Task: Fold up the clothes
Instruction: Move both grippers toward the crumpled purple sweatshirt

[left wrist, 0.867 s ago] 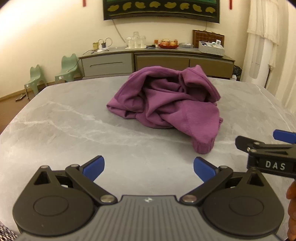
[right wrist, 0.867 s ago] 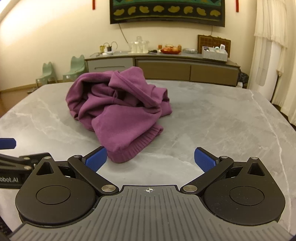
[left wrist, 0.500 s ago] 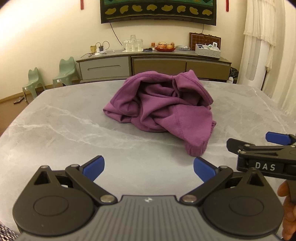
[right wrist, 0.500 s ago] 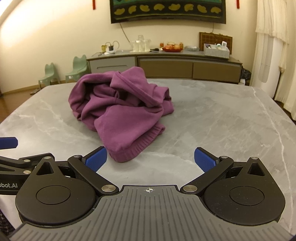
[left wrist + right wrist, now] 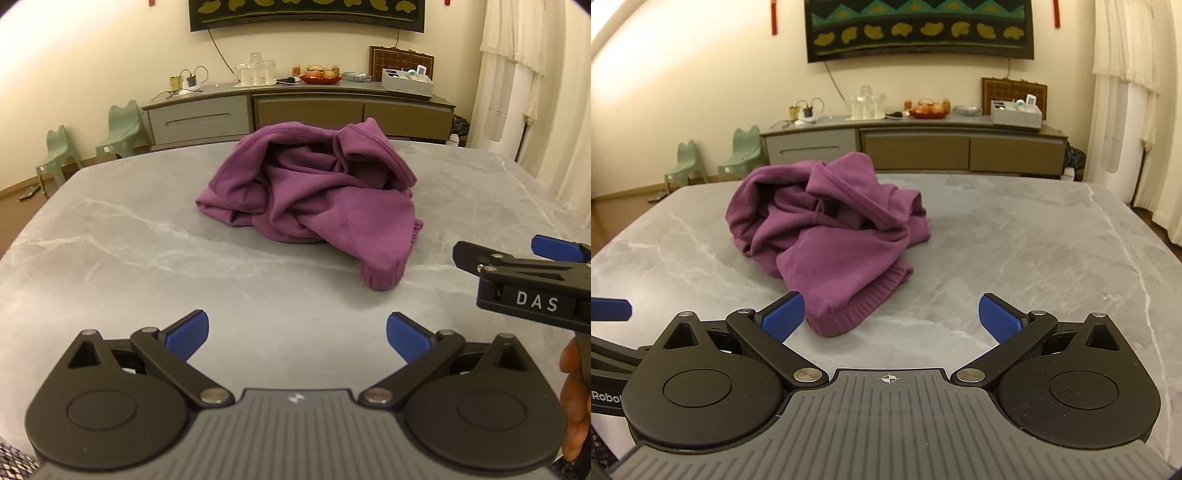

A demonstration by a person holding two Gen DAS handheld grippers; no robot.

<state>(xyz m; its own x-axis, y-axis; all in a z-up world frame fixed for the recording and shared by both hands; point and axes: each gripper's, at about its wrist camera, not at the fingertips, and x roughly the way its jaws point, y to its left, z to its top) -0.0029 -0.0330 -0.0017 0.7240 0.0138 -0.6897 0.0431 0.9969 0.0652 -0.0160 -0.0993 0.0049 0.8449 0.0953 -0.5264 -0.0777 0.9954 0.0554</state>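
On the grey marble-patterned table (image 5: 110,258) a purple sweatshirt (image 5: 314,199) lies crumpled in a loose heap near the middle, folded over itself with a ribbed cuff (image 5: 846,314) trailing toward the near edge. From the left wrist view the left gripper (image 5: 297,332) hovers over bare tabletop short of the heap, its blue-tipped fingers (image 5: 188,332) spread wide with nothing between them. Off to its right the right gripper (image 5: 517,266) enters from the side, with part of a person's hand (image 5: 574,398) wrapped on its handle at the frame edge. From the right wrist view the right gripper (image 5: 890,314) has its jaws wide apart too, empty, and the ribbed cuff sits just beside the left-hand blue pad (image 5: 783,317); whether they touch cannot be told. Beyond the table a long sideboard (image 5: 916,144) stands against the wall, carrying glassware (image 5: 866,105), a red dish of fruit (image 5: 929,110) and a grey tray (image 5: 1015,114). Two pale green child's chairs (image 5: 122,129) stand on the floor at left, and white curtains (image 5: 1126,92) hang at right.
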